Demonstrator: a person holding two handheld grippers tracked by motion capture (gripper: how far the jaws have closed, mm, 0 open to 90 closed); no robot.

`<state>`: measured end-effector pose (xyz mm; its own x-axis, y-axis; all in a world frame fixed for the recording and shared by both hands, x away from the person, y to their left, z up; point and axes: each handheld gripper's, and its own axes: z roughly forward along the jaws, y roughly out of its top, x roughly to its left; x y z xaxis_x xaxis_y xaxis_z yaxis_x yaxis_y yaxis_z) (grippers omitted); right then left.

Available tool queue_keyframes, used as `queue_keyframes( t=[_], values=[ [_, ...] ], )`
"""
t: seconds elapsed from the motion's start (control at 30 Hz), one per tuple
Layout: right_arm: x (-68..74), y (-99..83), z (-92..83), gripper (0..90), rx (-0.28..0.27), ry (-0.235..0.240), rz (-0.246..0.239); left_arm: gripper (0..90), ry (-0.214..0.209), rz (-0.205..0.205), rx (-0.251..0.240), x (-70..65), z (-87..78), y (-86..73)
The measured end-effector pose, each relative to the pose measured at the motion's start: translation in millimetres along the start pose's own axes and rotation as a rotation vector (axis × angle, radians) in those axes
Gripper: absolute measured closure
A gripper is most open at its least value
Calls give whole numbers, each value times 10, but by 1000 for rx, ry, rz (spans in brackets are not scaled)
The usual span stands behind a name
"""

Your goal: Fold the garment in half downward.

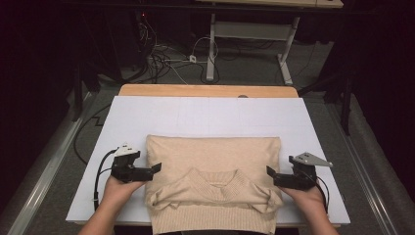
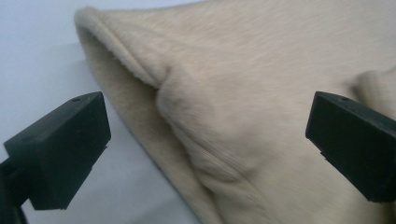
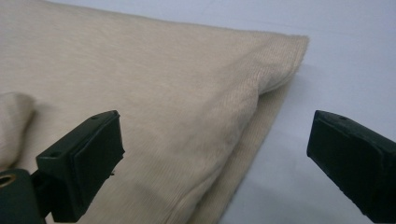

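A beige knitted sweater [image 1: 213,166] lies folded on the white board [image 1: 205,115], collar toward the near edge and its hem hanging over that edge. My left gripper [image 1: 156,169] sits at the sweater's left side, pointing inward, open. In the left gripper view the jaws [image 2: 205,135] stand wide apart with the folded side of the sweater [image 2: 257,70] ahead of them, nothing pinched. My right gripper [image 1: 270,172] mirrors it at the right side, open. In the right gripper view its jaws [image 3: 215,149] straddle the sweater's layered edge [image 3: 140,70] without pressing on it.
The white board rests on a wooden table [image 1: 208,90] whose far edge shows behind it. Bare white surface lies beyond the sweater and on both sides. Past the table, a desk frame [image 1: 211,54] and tangled cables [image 1: 161,61] sit on the grey floor.
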<state>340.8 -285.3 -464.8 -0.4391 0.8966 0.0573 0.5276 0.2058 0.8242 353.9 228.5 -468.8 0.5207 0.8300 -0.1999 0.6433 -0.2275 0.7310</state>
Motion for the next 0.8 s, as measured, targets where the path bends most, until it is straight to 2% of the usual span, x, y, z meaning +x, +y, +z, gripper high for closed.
queue_keyframes(
  t=[0.13,0.27,0.4,0.5,0.57,0.7,0.8],
  values=[
    [-64,76,208,78,38,-17,30,0,23,-49,27,94,168,61],
    [-115,122,343,99,81,-24,56,0,48,-51,67,133,275,98],
    [-140,181,426,102,101,-37,58,2,77,-43,99,133,330,137],
    [-152,216,490,105,127,-45,52,30,98,-18,105,99,341,135],
    [-147,223,519,119,150,-44,48,81,94,0,100,72,340,128],
    [-113,221,519,224,145,-19,16,230,63,22,80,43,328,114],
    [-101,210,510,329,132,10,-2,399,18,44,56,29,317,78]
  ],
)
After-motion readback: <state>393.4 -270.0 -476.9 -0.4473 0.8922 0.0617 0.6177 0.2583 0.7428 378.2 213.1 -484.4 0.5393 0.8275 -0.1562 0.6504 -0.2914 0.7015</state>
